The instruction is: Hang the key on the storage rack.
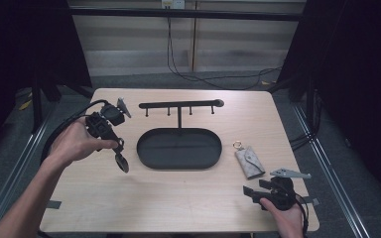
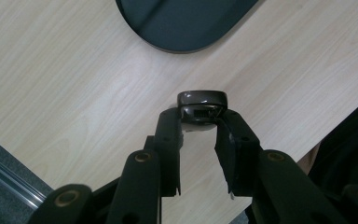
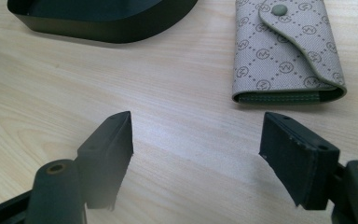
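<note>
Left gripper (image 2: 200, 122) clamped on a small dark key fob (image 2: 202, 106) above the table (image 1: 178, 198); right gripper (image 3: 196, 154) wide open, empty, near patterned key pouch (image 3: 286, 51).

Pale wood-grain table top (image 1: 178, 198) with a smooth, faintly sheened finish, matt black oval tray (image 1: 151, 153) lower centre, woven grey cloth key pouch (image 3: 284, 51) with printed monogram pattern upper right, glossy dark plastic key fob (image 2: 202, 105), matt black gripper pads (image 3: 109, 149).

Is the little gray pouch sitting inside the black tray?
No, the pouch lies on the bare table, to the right of the tray and apart from it.
</note>
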A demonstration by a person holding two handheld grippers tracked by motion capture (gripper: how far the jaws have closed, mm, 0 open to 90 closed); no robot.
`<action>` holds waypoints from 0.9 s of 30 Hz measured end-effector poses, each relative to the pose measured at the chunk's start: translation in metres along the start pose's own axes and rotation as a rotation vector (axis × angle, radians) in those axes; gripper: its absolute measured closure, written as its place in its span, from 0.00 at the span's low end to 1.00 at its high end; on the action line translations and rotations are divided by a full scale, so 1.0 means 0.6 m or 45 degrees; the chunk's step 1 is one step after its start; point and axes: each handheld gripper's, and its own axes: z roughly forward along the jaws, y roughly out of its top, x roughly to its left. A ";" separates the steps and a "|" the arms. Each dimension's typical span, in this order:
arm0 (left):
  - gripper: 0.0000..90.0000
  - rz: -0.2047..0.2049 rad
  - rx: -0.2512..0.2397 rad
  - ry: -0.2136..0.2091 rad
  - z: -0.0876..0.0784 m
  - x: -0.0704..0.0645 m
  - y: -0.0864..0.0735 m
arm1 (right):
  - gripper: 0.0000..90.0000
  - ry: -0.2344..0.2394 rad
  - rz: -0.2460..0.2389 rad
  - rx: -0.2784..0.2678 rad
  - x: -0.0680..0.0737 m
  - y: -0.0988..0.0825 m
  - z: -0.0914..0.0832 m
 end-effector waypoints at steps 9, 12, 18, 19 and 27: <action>0.79 -0.021 -0.009 0.011 -0.009 -0.007 0.024 | 0.25 0.000 0.010 0.001 0.000 0.000 -0.001; 0.79 -0.020 0.006 0.010 -0.007 -0.009 0.029 | 0.23 -0.007 0.025 -0.005 -0.003 0.000 -0.001; 0.79 -0.027 -0.003 0.003 -0.017 -0.007 0.044 | 0.18 0.001 0.024 -0.036 -0.003 0.000 -0.005; 0.79 -0.027 -0.003 0.003 -0.017 -0.007 0.044 | 0.18 0.001 0.024 -0.036 -0.003 0.000 -0.005; 0.79 -0.038 -0.012 -0.010 -0.024 -0.007 0.069 | 0.16 0.015 0.005 -0.042 0.000 0.000 -0.006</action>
